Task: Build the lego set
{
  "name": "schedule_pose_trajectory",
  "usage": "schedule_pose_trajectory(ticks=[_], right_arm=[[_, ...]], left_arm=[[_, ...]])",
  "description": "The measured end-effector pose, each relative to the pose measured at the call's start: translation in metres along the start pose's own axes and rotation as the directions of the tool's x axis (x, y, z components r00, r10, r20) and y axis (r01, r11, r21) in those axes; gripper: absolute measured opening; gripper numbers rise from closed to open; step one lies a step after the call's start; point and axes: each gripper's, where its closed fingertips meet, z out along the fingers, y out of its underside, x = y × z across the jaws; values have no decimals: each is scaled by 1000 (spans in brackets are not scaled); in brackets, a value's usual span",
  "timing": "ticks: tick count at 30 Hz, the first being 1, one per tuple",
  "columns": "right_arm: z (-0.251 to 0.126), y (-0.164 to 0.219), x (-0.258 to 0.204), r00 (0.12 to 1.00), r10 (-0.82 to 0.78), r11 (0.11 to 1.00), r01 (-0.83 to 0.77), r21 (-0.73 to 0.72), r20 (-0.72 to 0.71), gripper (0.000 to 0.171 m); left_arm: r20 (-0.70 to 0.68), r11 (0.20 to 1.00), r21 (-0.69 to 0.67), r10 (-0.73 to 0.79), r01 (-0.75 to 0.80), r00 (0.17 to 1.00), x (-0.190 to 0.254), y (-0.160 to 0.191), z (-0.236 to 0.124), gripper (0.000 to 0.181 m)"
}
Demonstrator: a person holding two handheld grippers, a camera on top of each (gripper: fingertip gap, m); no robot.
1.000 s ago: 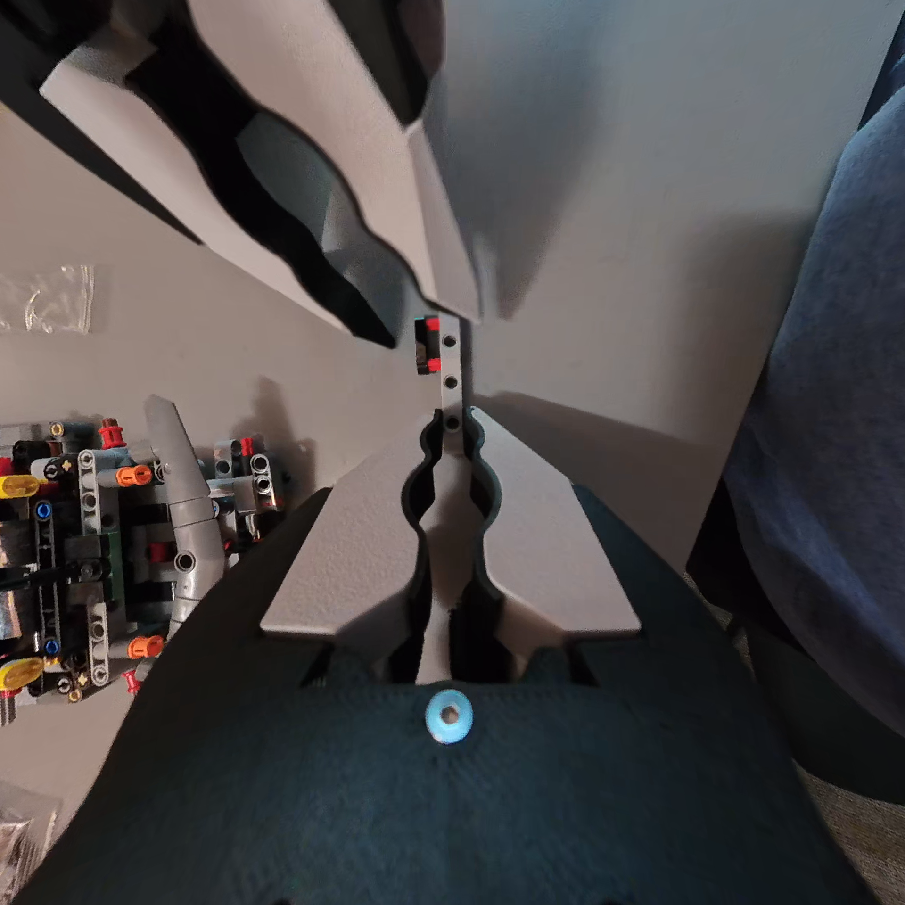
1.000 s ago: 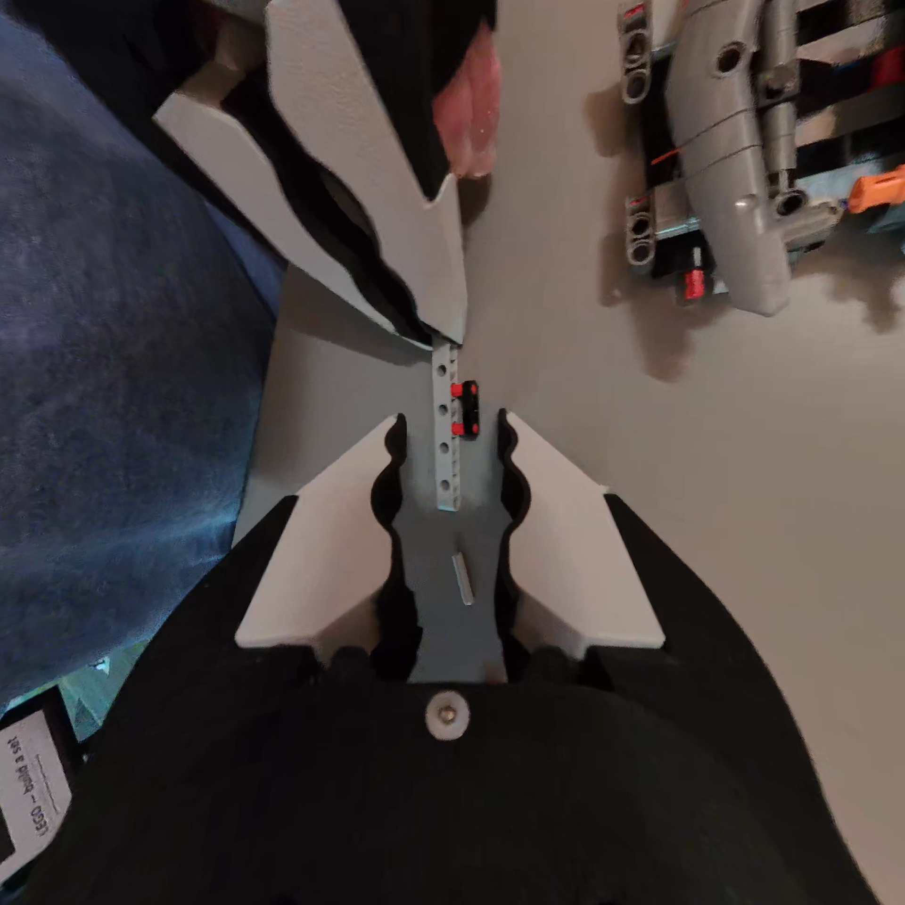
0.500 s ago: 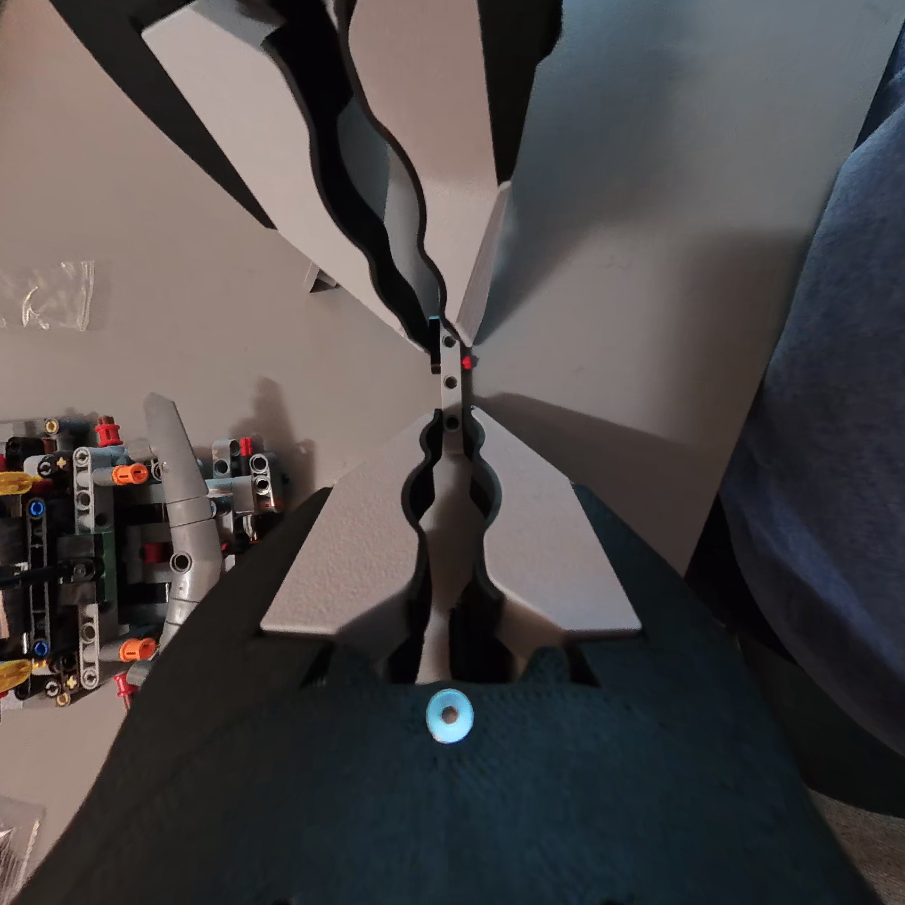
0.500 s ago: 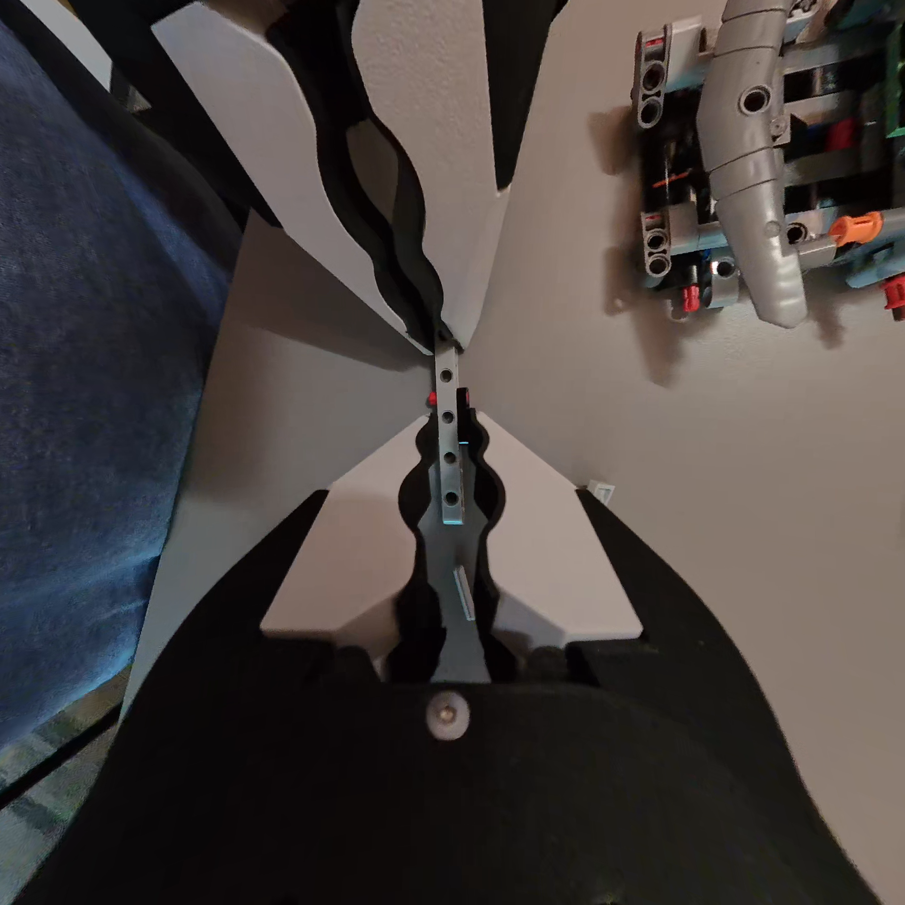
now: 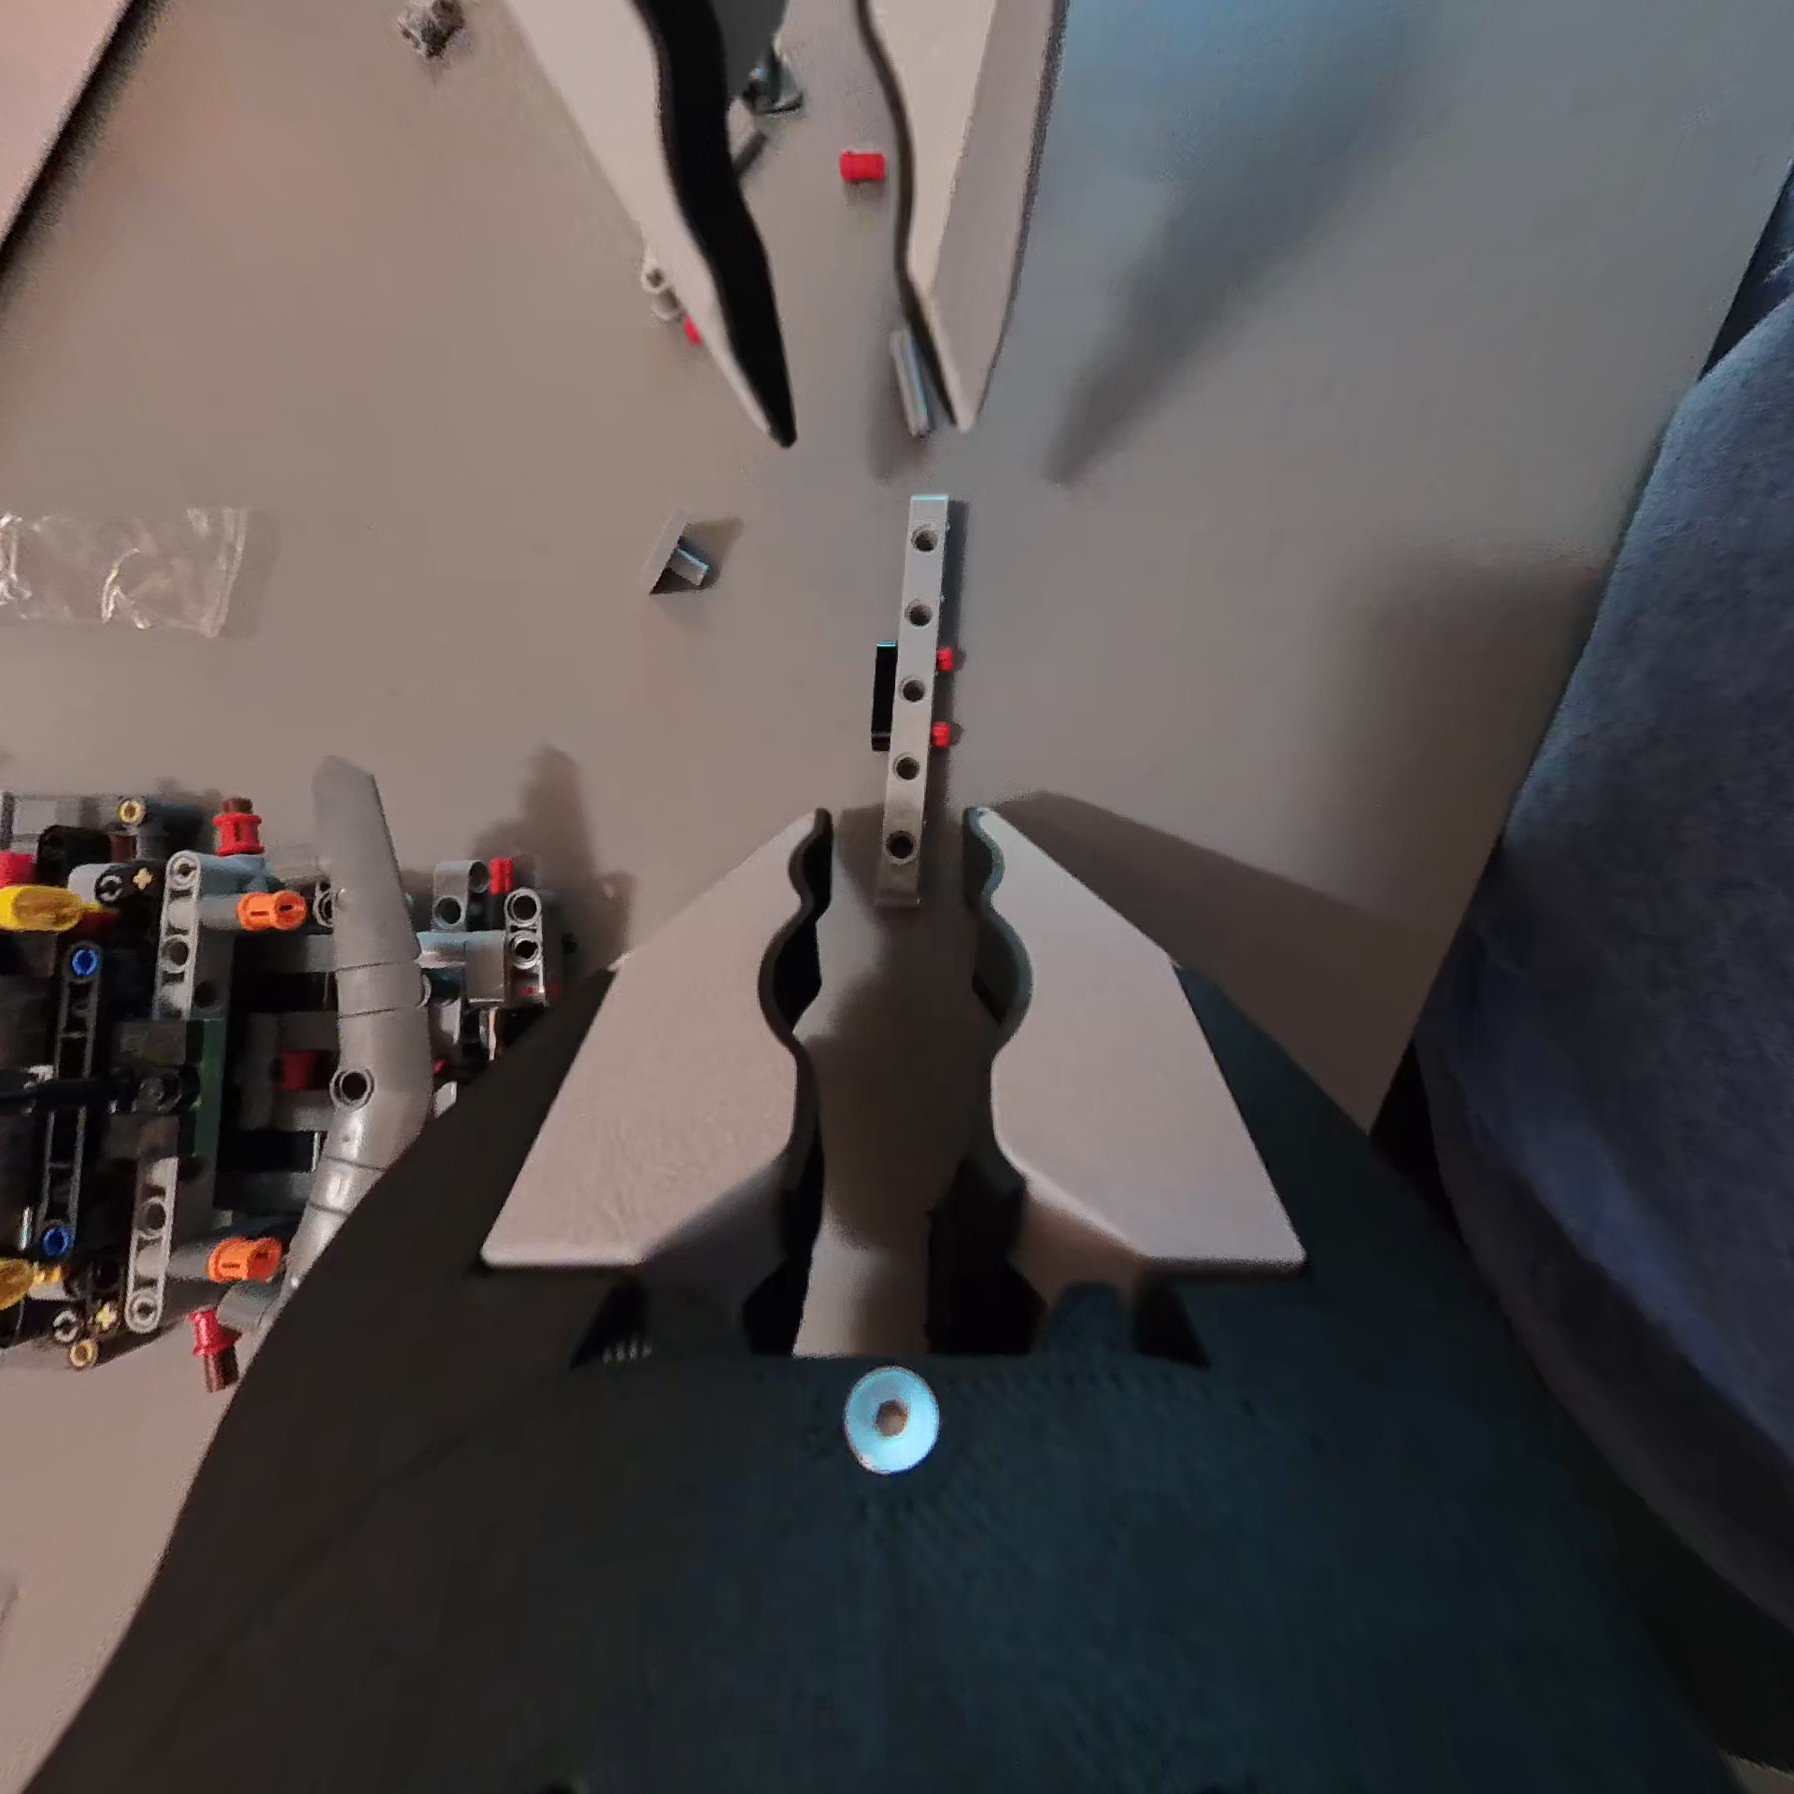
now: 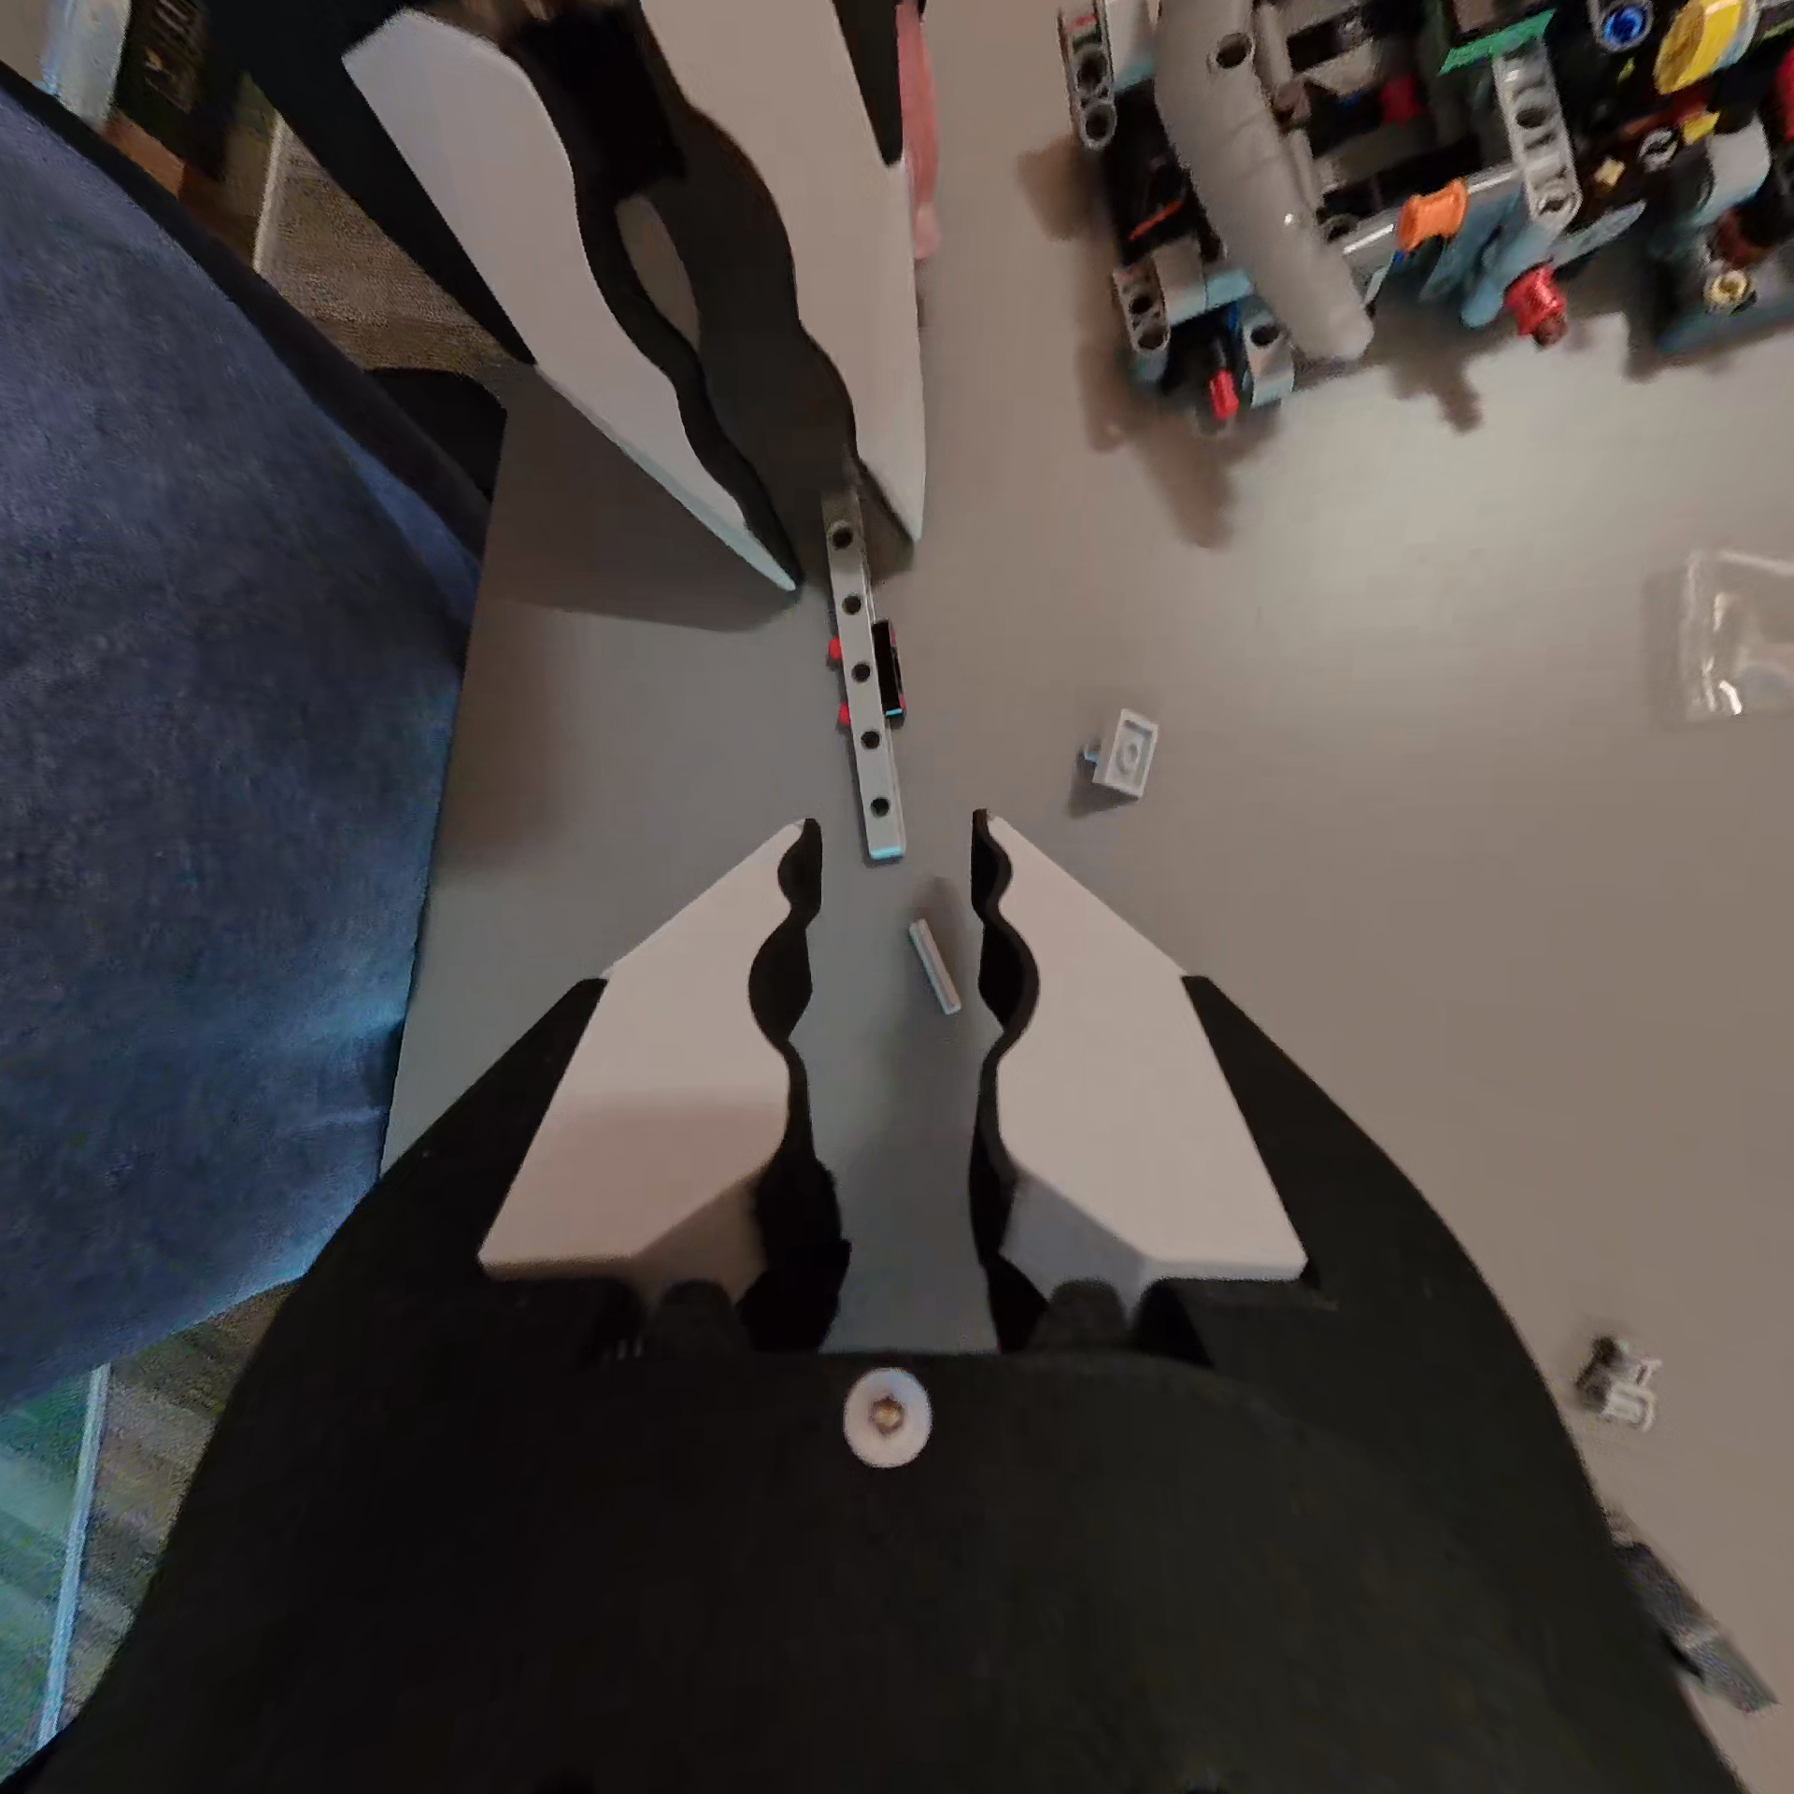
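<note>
Building halfway: small sub-piece made, not yet fitted

We have both the left gripper (image 5: 898, 825) and the right gripper (image 6: 893, 825) spread, clasping nothing. The grey beam (image 5: 913, 680), carrying a black piece and red pins, lies on the table (image 5: 388, 485) between them. We judge that it must join the part-built model (image 5: 194, 1068); a short axle (image 6: 934, 966) awaits.

1 grey beam (image 5: 913, 699), 1 partial model (image 5: 243, 1068), 1 plastic bag (image 5: 121, 568), 2 grippers (image 5: 893, 825) (image 6: 888, 835).
</note>
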Motion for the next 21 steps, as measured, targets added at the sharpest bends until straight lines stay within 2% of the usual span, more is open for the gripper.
schedule_pose_trajectory(ticks=[12, 21], right_arm=[[-17, 4, -11, 996, 78, 993, -73, 94, -51, 26], [-23, 1, -13, 989, 115, 984, -101, 147, -93, 25]], left_arm=[[59, 995, 71, -78, 73, 995, -14, 4, -19, 28], [39, 990, 109, -92, 87, 995, -11, 9, -27, 25]])
